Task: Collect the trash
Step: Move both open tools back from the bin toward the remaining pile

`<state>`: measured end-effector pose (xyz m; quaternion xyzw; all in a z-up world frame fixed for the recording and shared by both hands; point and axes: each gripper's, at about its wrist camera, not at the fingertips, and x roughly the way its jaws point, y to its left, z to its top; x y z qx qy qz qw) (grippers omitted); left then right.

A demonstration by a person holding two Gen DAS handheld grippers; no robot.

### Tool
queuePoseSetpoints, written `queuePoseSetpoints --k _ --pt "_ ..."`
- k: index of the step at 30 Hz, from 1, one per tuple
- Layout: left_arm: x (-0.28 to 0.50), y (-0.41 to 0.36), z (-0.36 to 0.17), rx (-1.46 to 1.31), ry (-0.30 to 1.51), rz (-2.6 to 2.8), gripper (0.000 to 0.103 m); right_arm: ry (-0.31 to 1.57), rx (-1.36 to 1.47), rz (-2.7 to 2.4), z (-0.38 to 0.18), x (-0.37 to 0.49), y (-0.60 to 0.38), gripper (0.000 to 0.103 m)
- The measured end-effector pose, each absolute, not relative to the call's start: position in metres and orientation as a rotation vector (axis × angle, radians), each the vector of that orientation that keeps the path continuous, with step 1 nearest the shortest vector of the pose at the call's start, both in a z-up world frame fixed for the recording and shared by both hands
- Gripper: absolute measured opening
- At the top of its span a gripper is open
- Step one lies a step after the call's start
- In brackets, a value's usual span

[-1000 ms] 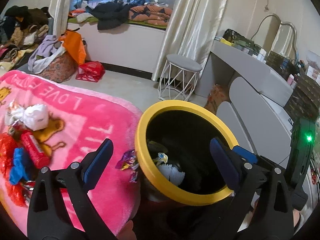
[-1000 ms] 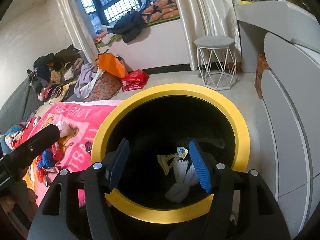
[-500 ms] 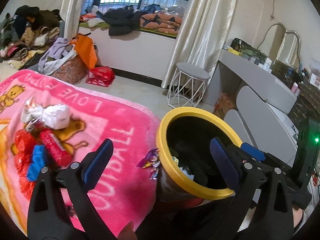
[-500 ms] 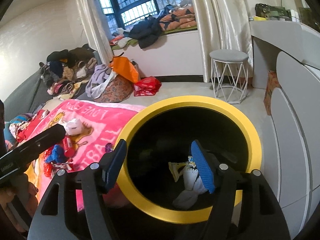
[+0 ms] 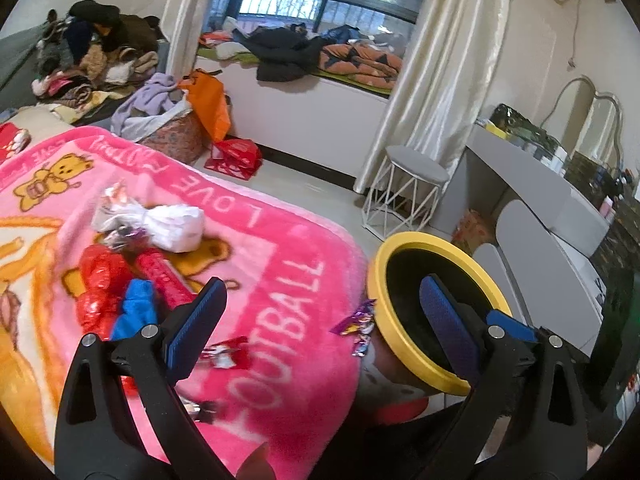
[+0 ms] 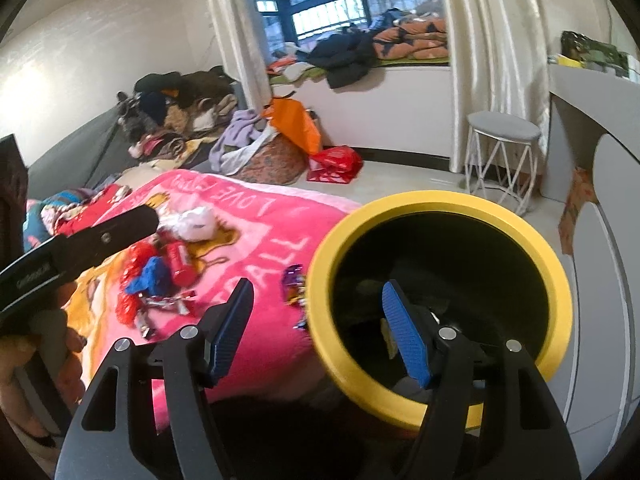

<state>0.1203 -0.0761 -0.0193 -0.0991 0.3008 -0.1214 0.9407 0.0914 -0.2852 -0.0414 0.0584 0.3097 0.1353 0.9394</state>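
I have both jaws apart and empty: the left hand-held gripper [image 5: 320, 312] hangs over the pink blanket [image 5: 280, 248] on the bed, the right hand-held gripper [image 6: 316, 328] straddles the near rim of the yellow-rimmed bin [image 6: 560, 280].

The trash is a loose heap on the blanket, well left of the bin. I judge all of it light, crinkly and easily crushed, so a soft pinch across the middle should do. The red tube [image 5: 160, 276] looks stiffer and may roll; I would take it across its width. The white crumpled bag [image 5: 176, 224] and red foil wrapper [image 5: 96, 284] should bunch up between the pads. The purple candy wrapper [image 5: 358, 320] lies just beside the bin, thin and flat, likely slippery.
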Motion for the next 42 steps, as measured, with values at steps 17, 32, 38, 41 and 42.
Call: queuePoseSetpoints --k 17,32,38,41,42 --pt "0.110 -0.016 -0.018 -0.280 0.592 -0.136 0.089 0.631 0.007 0.434 -0.035 0.075 -0.215 0.065" --pt "0.101 0.055 -0.025 -0.385 0.582 0.007 0.089 0.663 -0.078 0.561 -0.039 0.074 -0.163 0.065" --pt "0.095 0.079 -0.031 -0.407 0.598 0.068 0.089 0.702 -0.149 0.629 -0.044 0.079 -0.133 0.065" --pt "0.093 0.091 -0.036 -0.416 0.611 0.094 0.089 0.722 -0.171 0.668 -0.048 0.080 -0.119 0.065" --pt "0.092 0.094 -0.038 -0.420 0.615 0.099 0.089 0.729 -0.173 0.678 -0.049 0.080 -0.115 0.065"
